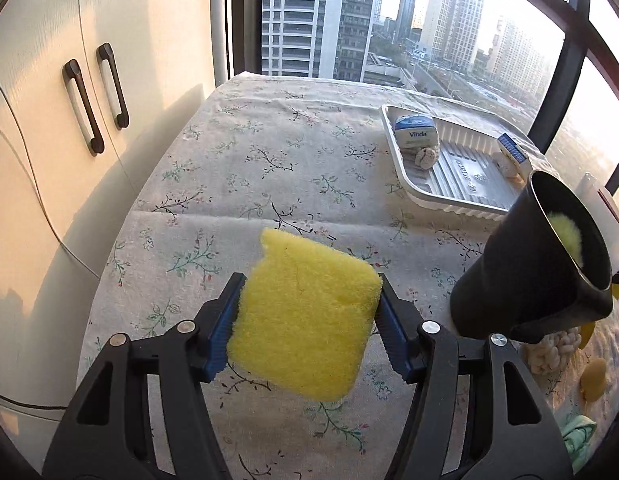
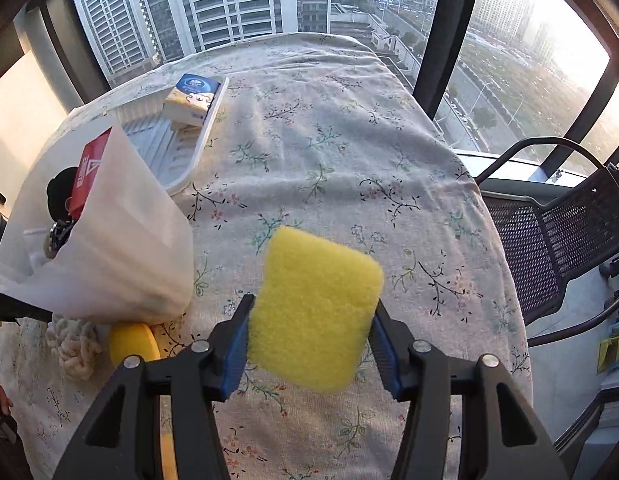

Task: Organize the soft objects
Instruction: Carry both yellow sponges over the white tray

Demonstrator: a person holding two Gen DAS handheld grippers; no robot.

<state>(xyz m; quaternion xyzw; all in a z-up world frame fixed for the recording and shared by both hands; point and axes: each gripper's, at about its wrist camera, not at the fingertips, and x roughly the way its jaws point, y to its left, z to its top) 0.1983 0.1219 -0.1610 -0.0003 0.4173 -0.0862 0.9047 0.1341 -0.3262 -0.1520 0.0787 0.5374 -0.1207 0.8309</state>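
While both grippers hang over the floral tablecloth (image 1: 245, 152), each is clamped on its own yellow sponge. The left gripper (image 1: 309, 320) pinches a sponge (image 1: 305, 316) by its two side edges between blue pads (image 1: 225, 332), holding it clear of the cloth, tilted, with a notch at its upper left corner. The right gripper (image 2: 313, 320) grips a second sponge (image 2: 317, 308) the same way, also lifted off the table. Farther back lies a white ribbed tray (image 1: 461, 200), holding a Vinda tissue pack (image 1: 417, 132), a small pale knitted lump (image 1: 427, 158) just in front of it, and a blue-topped tissue pack (image 2: 191, 98) leaning on the rim at the opposite end. In the left view a black cup (image 1: 521, 264) stands tilted beside the tray, with something yellow and fuzzy inside. A white bag (image 2: 121, 240) with a red card (image 2: 89, 172) stands near the tray in the right view. At its foot lie a cream chunky-knit piece (image 2: 75, 344) and a round yellow object (image 2: 133, 342), touching each other. A dark mesh chair (image 2: 557, 240) stands past the table's edge.
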